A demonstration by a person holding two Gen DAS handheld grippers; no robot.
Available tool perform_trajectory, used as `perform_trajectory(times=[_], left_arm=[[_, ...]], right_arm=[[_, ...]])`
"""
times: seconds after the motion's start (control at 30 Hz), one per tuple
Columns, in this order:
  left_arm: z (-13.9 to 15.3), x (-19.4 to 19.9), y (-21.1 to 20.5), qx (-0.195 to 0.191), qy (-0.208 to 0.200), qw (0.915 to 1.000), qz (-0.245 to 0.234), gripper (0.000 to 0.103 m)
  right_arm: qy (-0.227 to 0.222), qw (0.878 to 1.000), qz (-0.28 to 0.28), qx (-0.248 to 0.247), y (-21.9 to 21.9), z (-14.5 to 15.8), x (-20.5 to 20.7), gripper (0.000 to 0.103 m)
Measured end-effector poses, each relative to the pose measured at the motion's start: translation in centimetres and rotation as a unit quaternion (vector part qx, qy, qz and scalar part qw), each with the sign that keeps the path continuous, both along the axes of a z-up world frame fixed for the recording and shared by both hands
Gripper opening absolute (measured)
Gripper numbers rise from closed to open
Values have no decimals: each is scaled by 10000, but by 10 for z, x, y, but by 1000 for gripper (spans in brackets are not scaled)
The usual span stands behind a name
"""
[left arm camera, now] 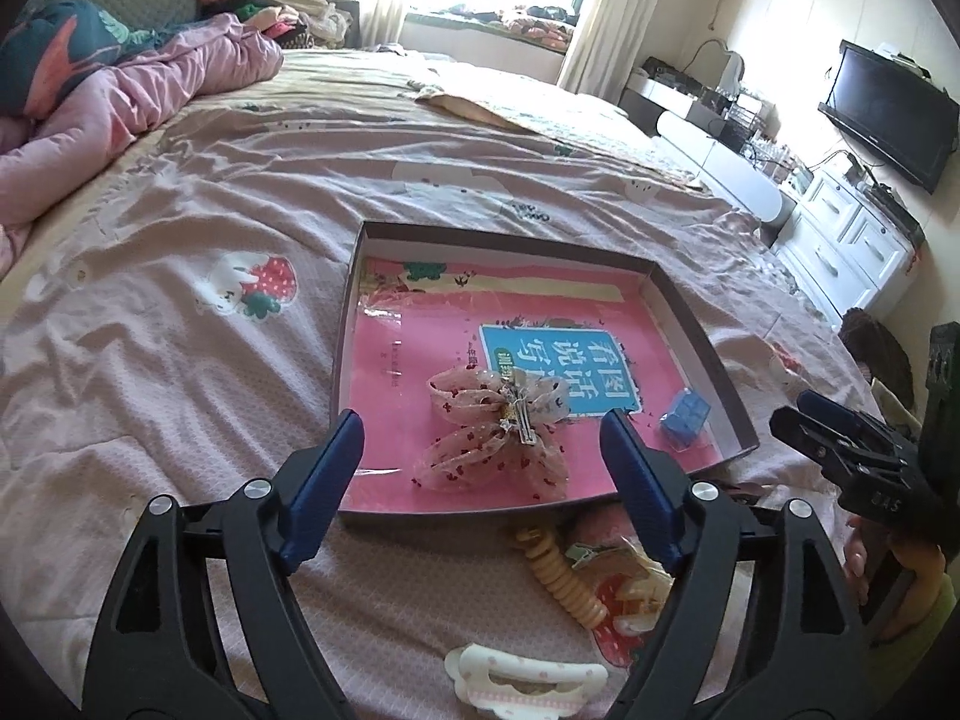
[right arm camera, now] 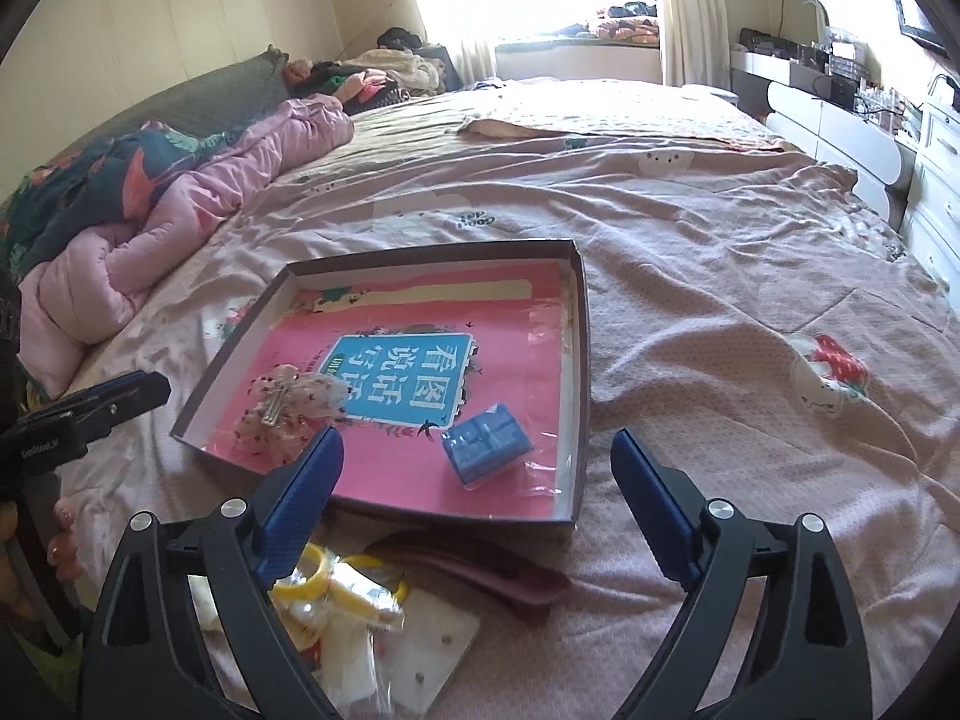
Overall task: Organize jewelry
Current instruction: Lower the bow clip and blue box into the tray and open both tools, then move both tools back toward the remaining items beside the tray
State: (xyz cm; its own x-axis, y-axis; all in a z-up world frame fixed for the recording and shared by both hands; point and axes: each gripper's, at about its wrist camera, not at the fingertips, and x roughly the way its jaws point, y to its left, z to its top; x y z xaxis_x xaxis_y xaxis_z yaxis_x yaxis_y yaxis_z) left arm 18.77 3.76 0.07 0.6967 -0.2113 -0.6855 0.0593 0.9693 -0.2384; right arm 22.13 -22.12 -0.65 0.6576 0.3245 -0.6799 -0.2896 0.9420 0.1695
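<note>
We carried two matching grippers: the left gripper [left arm camera: 483, 441] and the right gripper [right arm camera: 477, 462] each had black forked arms, round silver screws at the joints and ribbed blue fingers [left arm camera: 324, 480]. White lettering marked one black body, and a green sleeve [left arm camera: 927, 600] showed.

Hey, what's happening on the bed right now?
A person is sorting hair accessories into a shallow box on the bed. A sheer pink bow clip and a small blue box already lie inside. Both tools, left tool and right tool, are open and empty. More clips wait on the bedspread.
</note>
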Motion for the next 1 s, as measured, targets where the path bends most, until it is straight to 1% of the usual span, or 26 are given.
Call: perform_trajectory(times=[0.17, 0.3, 0.57, 1.0], left_arm=[[10, -10, -1, 45, -121, 9999, -43, 76], [16, -19, -3, 58, -194, 9998, -70, 83], [21, -41, -14, 137, -277, 9994, -150, 86], [16, -72, -29, 264, -234, 9990, -288, 87]], right_arm=[[-108, 9999, 32, -10, -6, 11, -16, 89], [-217, 9998, 47, -14, -12, 20, -28, 91], [-320, 9993, 157, -94, -18, 27, -52, 93], [-415, 9985, 326, -119, -27, 29, -79, 94]])
